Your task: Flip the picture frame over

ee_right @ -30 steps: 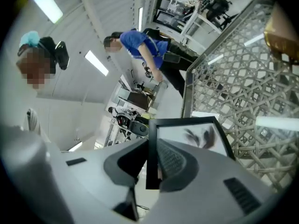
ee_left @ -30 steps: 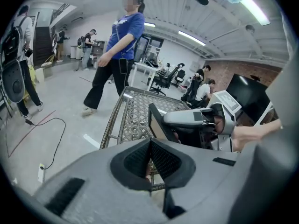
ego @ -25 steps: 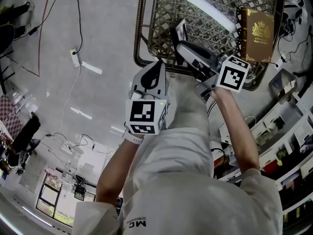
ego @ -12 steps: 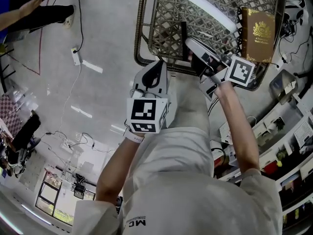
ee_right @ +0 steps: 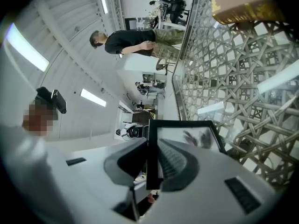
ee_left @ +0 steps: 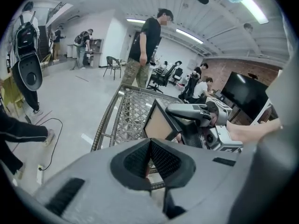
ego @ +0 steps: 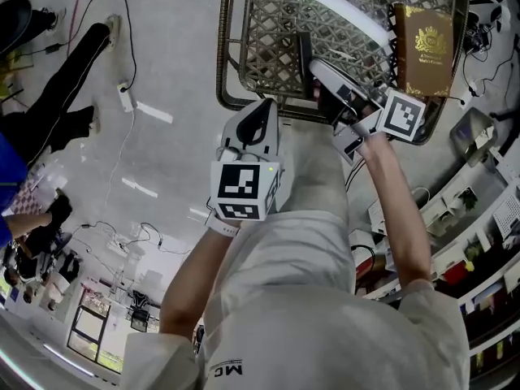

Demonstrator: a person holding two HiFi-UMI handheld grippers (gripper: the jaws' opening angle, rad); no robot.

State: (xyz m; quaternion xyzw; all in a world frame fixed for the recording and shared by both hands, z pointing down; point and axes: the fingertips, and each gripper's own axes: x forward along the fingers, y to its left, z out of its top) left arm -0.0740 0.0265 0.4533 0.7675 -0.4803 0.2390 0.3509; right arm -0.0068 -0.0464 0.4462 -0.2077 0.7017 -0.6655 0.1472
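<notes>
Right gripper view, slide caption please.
Right gripper grips a black rectangular picture frame by its edge over a woven wicker table.

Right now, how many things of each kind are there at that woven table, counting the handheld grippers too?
Picture frame: 1
Brown book: 1
Grippers: 2 (left gripper, right gripper)
Total: 4

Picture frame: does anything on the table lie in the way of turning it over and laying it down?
Nothing visible does. The right gripper clamps the frame in its jaws; the table round it is bare, and the book lies well apart.
</notes>
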